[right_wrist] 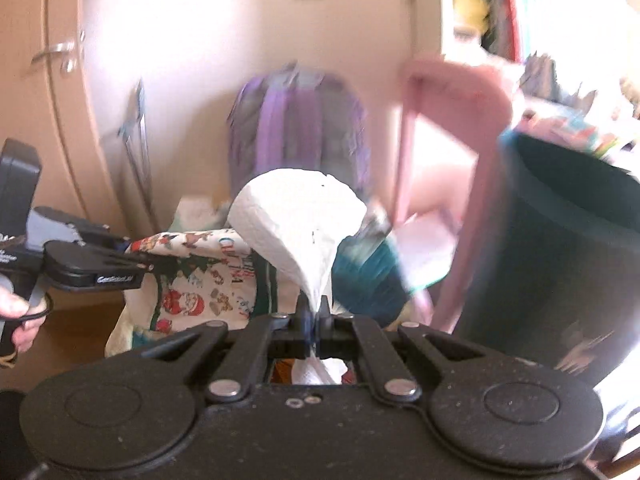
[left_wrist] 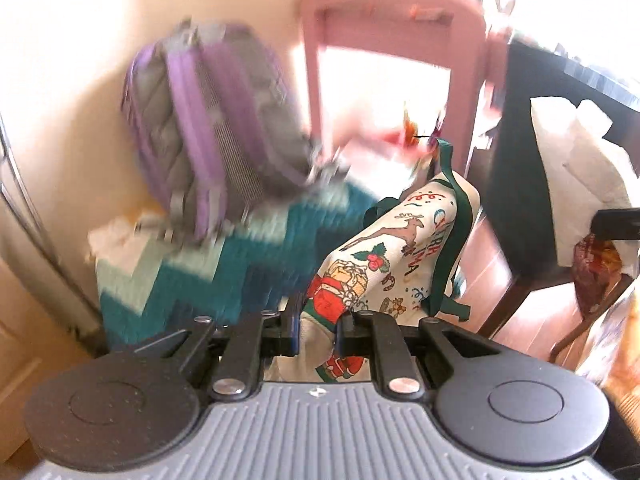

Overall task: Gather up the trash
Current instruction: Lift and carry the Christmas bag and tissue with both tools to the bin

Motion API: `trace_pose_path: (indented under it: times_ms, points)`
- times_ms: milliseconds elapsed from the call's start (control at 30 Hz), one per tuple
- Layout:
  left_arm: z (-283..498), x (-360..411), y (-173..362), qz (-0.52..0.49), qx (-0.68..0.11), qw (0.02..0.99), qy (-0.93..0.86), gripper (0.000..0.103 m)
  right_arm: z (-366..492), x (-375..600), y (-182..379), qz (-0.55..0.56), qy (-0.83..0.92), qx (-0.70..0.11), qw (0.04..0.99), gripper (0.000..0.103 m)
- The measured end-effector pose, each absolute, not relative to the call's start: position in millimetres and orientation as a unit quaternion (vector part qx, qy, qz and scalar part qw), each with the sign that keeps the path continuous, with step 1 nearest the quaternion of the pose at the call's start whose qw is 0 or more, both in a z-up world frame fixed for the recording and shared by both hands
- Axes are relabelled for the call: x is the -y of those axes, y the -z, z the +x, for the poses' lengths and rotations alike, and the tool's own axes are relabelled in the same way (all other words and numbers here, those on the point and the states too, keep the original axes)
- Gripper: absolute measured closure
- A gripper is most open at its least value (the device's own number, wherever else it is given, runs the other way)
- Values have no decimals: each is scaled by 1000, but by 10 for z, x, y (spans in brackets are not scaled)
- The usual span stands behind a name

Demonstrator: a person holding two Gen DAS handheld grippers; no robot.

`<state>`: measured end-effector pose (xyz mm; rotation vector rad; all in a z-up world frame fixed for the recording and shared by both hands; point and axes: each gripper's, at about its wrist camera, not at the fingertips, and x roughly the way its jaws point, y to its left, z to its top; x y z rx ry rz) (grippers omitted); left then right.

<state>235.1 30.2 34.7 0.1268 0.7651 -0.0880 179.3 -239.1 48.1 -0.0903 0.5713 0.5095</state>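
Clearly the paper towel [right_wrist: 298,216] is the piece of trash in hand: a white, crumpled sheet, pinched at its narrow lower end by the right gripper [right_wrist: 314,312], whose jaws are fully closed on it. From that pinch the sheet fans upward and outward, so it looks very light, soft and limp. It should neither slip nor break, though it could tear if tugged, and a hold on a bunched part seems safest.

Just left of it hangs the Christmas bag [left_wrist: 384,264], a cloth tote printed with reindeer, gifts and holly, with green straps [left_wrist: 448,240]. The left gripper [left_wrist: 318,332] has its jaws closed on the bag's edge, with fabric bunched between them. The cloth looks floppy and light; its mouth will likely sag shut unless the rim is held taut, so the rim or a strap seems the best place to take hold.

Behind both sit a purple backpack [left_wrist: 200,128] on a teal zigzag rug [left_wrist: 224,276], a pink chair [left_wrist: 392,40] and a dark table [left_wrist: 536,160]. A hand [right_wrist: 18,312] works the left gripper's handle in the right wrist view.
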Motion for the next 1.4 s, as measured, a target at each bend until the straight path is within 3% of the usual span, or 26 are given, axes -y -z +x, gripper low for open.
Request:
trace_pose_path:
  times_ms: [367,633,1000,1400]
  points:
    - [2587,560,-1791,54,-264,960,72,88,1988,3317,-1434,-10,-169,-198,966,103]
    - [2920,1336,-2314,72,-230,967,83,88,2254,3902,-1603,13,-111,-183,977,103]
    - [3376,2394,-1988,105,-257,953,122,88,2634,4286,-1238,26,-81,-230,970,103]
    - [3845,2847,-1401,154,-328,923,131,88,2972,4269,-842,-6,-88,-292,952,99]
